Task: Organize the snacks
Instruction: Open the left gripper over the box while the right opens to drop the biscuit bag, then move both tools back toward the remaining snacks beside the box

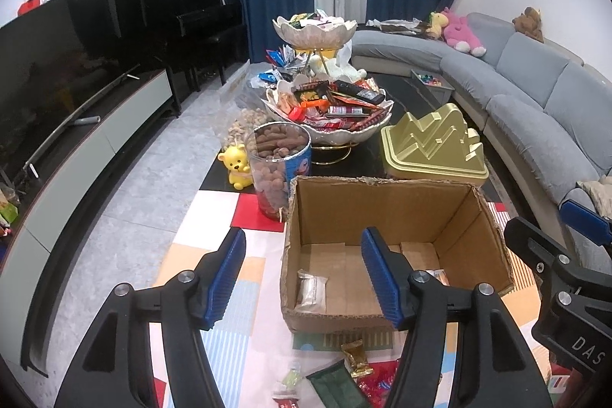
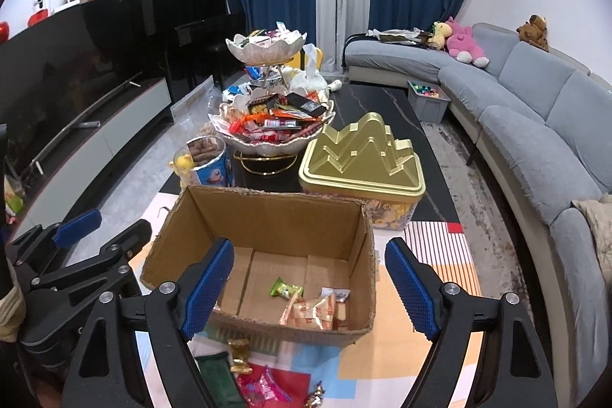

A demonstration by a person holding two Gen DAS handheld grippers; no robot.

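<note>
Both grippers hover above an open cardboard box (image 2: 267, 255) on a patchwork-patterned surface (image 1: 214, 217), each with its fingers spread and nothing between them. The left gripper (image 1: 306, 278) stands about half open beside the box's left wall; the right gripper (image 2: 310, 289) gapes wider over the box's near edge.

A few wrapped snacks already lie on the box floor: a green packet (image 2: 285, 290), orange-and-white wrappers (image 2: 317, 310) toward the near right corner, and a clear sachet (image 1: 311, 287) at the near left. More loose snacks wait on the surface just in front of the box, among them a gold-wrapped sweet (image 1: 355, 356), a dark green pouch (image 1: 336, 385) and red wrappers (image 2: 264, 389).

The step in hand appears to be fetching the next loose piece. Done well, each gripper should drop straight onto a single wrapper, pinch it across its narrow side, lift clear of the box's torn rim and release low inside, the two working on separate pieces so they do not cross.

Much of the near pile is cut off by the frame edge or masked by the gripper bodies, so its count is unclear. Beyond the box stand a tiered snack bowl (image 2: 275, 125), a gold tin (image 2: 359, 159) and a clear jar of brown snacks (image 1: 279, 163). Wrapper labels are too small to read.
</note>
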